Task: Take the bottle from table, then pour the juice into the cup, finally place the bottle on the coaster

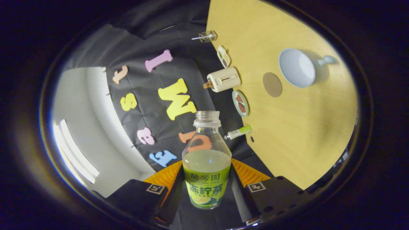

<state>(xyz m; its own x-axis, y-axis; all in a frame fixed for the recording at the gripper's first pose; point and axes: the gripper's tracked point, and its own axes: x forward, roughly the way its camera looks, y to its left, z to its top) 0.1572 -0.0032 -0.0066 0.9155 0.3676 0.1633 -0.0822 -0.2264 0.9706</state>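
Both fingers (238, 188) of the gripper (206, 191) are pressing on the open bottle (206, 159), holding it rolled sideways, off the table (297, 134); cup (297, 67) and coaster (272, 84) are lying well beyond.

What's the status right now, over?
Gripper shut on bottle, uncapped, juice inside, lifted off the table. Cup empty; coaster beside it, bare. Nothing between bottle and cup.

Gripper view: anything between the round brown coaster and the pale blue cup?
Nothing: bare wooden table separates the round brown coaster from the pale blue cup, gripper view.
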